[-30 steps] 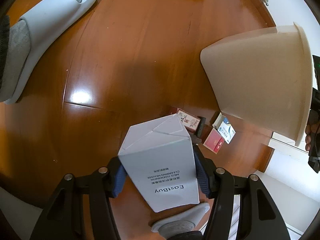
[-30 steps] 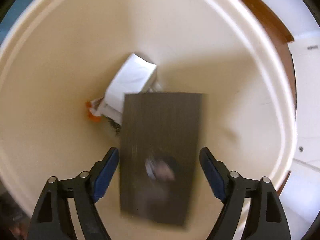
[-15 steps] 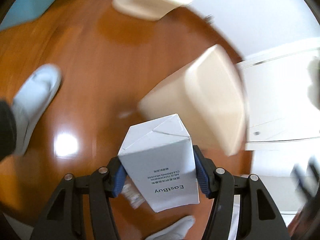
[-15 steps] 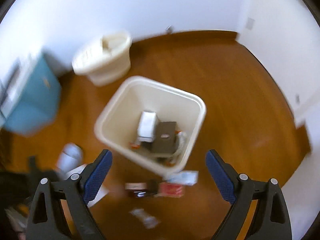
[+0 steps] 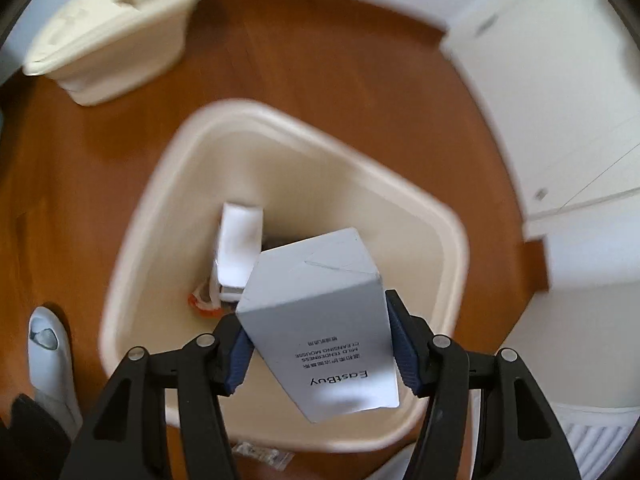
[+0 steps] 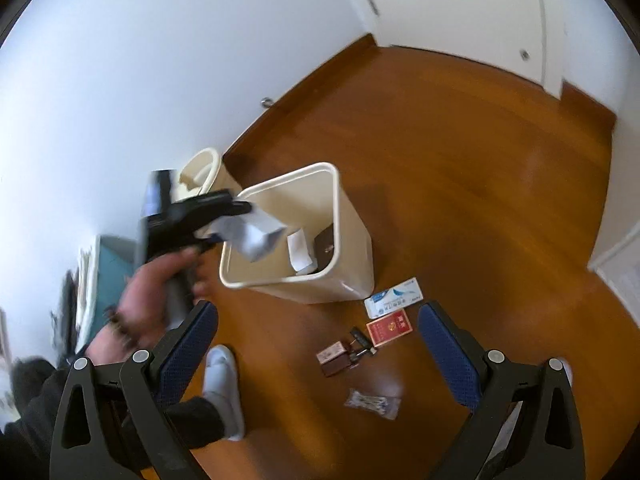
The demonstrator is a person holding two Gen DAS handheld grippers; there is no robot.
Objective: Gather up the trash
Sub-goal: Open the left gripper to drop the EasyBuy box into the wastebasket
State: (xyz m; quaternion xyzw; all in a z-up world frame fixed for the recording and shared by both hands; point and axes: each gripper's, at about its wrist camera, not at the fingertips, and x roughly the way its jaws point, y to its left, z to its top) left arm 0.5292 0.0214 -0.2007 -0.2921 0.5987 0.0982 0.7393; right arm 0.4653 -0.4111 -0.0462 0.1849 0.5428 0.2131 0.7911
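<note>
Left gripper (image 5: 316,354) clamps the white box (image 5: 320,332) by its sides, long axis running toward 11 o'clock over the open bin (image 5: 280,120), directly above its trash; right gripper (image 6: 318,354), jaws opening and empty, hangs farther off.

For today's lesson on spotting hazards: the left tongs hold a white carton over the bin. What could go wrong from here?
1. The white carton hangs near the bin's near rim; released here, it might clip the rim and fall outside.
2. Trash on the floor, such as the red pack, lies close to the person's slipper and could be stepped on.
</note>
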